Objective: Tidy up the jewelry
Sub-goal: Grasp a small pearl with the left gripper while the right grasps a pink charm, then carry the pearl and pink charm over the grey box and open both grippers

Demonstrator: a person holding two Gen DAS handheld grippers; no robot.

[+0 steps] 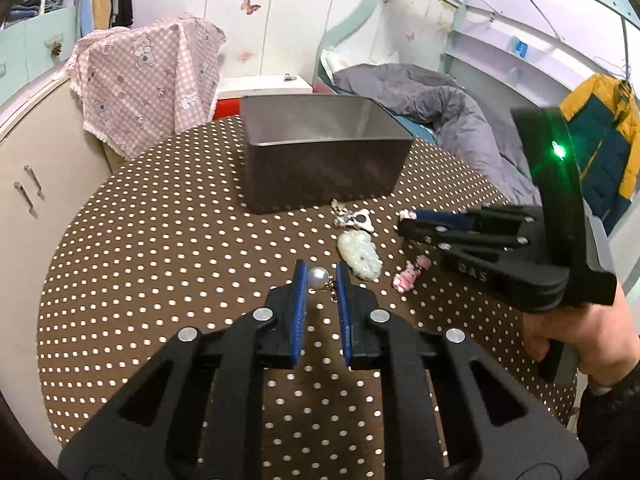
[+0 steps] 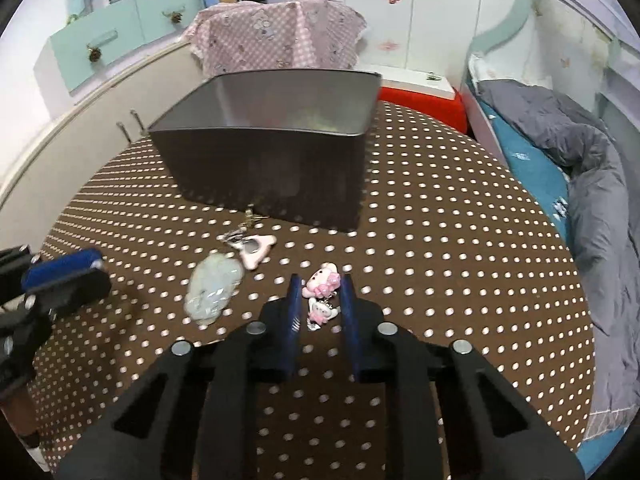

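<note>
A dark open box stands on the round dotted table; it also shows in the right wrist view. My left gripper is shut on a pearl earring held between its blue pads. My right gripper is shut on a pink cat charm; a second pink charm lies below it. From the left wrist view the right gripper hovers right of the box. A pale jade pendant and a pink triangular piece lie in front of the box.
A pink checked cloth drapes over a cabinet behind the table. A bed with a grey quilt runs along the right. A red and white case sits behind the box.
</note>
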